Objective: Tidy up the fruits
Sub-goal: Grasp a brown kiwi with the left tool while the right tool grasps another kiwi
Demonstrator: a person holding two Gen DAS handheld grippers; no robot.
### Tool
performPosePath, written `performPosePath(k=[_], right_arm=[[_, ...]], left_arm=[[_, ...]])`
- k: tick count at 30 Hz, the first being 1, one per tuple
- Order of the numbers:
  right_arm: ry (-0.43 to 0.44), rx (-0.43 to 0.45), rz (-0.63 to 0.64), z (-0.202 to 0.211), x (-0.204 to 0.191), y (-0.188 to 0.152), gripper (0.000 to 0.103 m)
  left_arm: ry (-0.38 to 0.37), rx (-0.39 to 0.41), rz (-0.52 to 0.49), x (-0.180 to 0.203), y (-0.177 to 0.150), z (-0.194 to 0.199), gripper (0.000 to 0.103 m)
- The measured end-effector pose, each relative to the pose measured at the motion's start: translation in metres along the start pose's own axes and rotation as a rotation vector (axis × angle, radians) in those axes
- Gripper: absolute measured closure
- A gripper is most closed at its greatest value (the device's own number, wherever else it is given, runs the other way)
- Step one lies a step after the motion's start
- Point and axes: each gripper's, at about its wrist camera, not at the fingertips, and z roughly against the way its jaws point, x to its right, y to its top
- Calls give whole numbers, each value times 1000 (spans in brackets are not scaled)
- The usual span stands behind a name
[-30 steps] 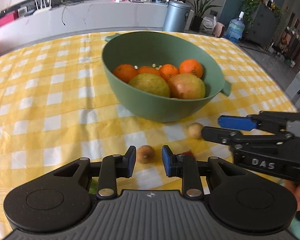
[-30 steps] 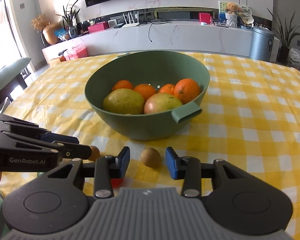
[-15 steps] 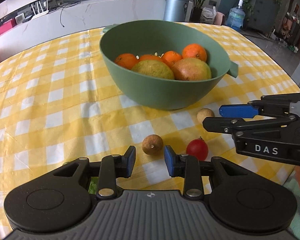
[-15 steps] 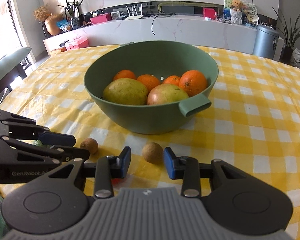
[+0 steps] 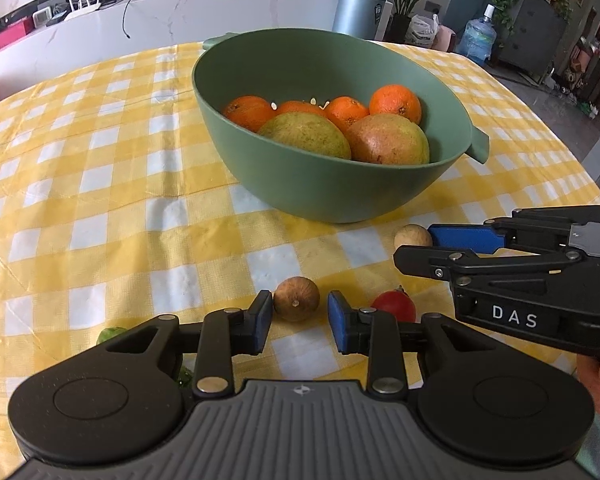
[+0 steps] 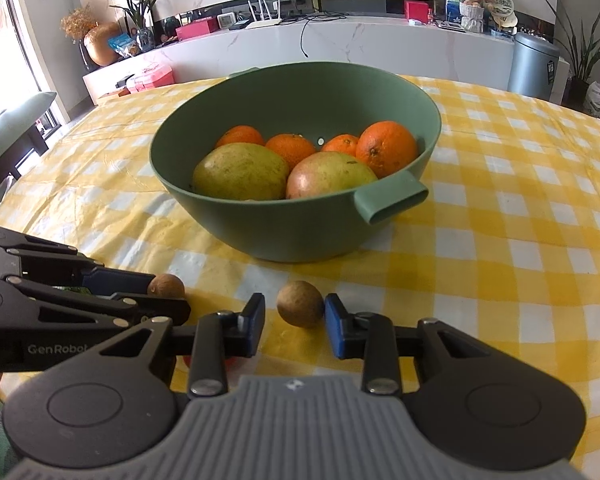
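Left wrist view shows the left gripper (image 5: 296,322) low over the yellow-and-white checked tablecloth (image 5: 100,200), its blue-padded jaws parted a little wider than the small round brown fruit (image 5: 297,299) that sits just ahead of and between the tips, apparently untouched. The right gripper (image 6: 295,322) is likewise spread around a second small brown fruit (image 6: 300,303); its right pad looks to be touching or nearly touching the skin, while a gap shows on the left. Neither tool holds anything yet.

Both seem set for a pinch. To do it well, each gripper should ease forward until the fruit's widest part sits between the pads, then close gently, since such smooth round fruit will likely roll or squirt out if caught off-centre. The right one would do better centred first.

Beyond them stands the large green plastic bowl (image 5: 452,120) with oranges (image 5: 395,103) and two mangoes (image 5: 386,139) inside, the likely destination. A small red fruit (image 5: 394,306) lies on the cloth just right of the left gripper, still to be collected.
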Motion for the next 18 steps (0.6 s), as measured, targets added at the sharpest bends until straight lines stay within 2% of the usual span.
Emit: performPosePath(k=[2,13,18], right_arm=[[-8,-8,4,-1,-1,0,80],[-15,-13,13,-4,-3,-1,80],[-21,6,14,1,-2,-2,80]], left_arm=[[2,2,-2,0,1,0,74],[8,8,-18,2,1,-1,76],[49,45,-31,7,2,6,76]])
